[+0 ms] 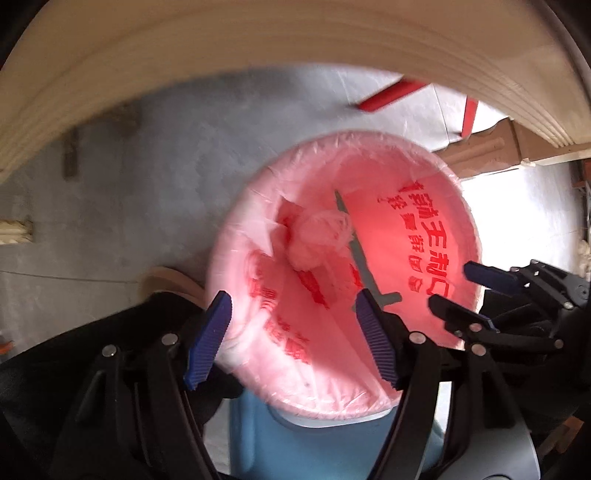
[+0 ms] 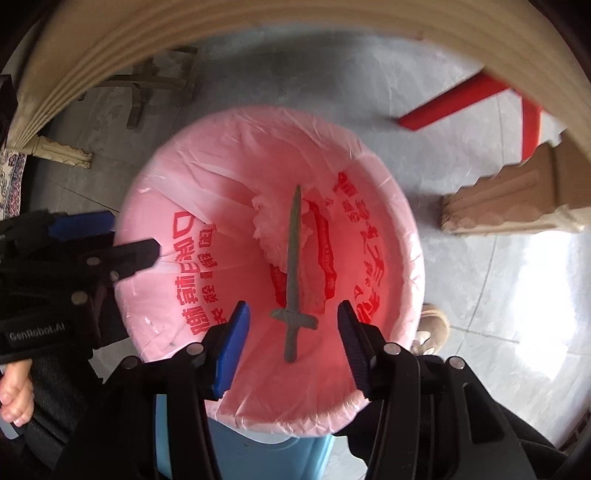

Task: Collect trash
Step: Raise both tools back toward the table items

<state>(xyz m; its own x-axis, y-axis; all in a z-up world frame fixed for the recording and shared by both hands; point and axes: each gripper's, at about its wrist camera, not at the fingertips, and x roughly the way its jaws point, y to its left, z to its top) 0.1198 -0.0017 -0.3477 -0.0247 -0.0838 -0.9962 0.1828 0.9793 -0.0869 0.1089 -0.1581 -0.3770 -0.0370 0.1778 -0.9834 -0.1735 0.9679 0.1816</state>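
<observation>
While the small grey toy sword (image 2: 293, 280) sits inside the bin mouth, point away from me and hilt nearest the right gripper (image 2: 293, 341), I can't tell whether it rests on the liner or hangs in the air; nothing is touching it. Under its blade lies a crumpled white tissue wad (image 2: 267, 227) plus red-printed wrapper scraps (image 2: 325, 243), all down in the pink plastic bin liner (image 2: 170, 206) with red characters printed on it. The liner is stretched over the rim of a light blue trash bin (image 2: 266, 450). My right gripper has its blue-padded jaws wide apart, one each side of the hilt, gripping nothing. My left gripper (image 1: 295, 332) is also spread wide and empty, straddling the near rim of the liner; from this view the sword (image 1: 360, 254) and tissue (image 1: 317, 236) sit further in, and the right gripper (image 1: 458, 288) shows at the bin's right edge. Bin stands on a grey tiled floor (image 2: 480, 266). A pale wooden table edge (image 2: 258, 26) arcs above, with a carved table foot (image 2: 517, 206) and a red chair leg (image 2: 454, 103) to the right. A slippered foot (image 2: 432, 325) is just beside the bin.
</observation>
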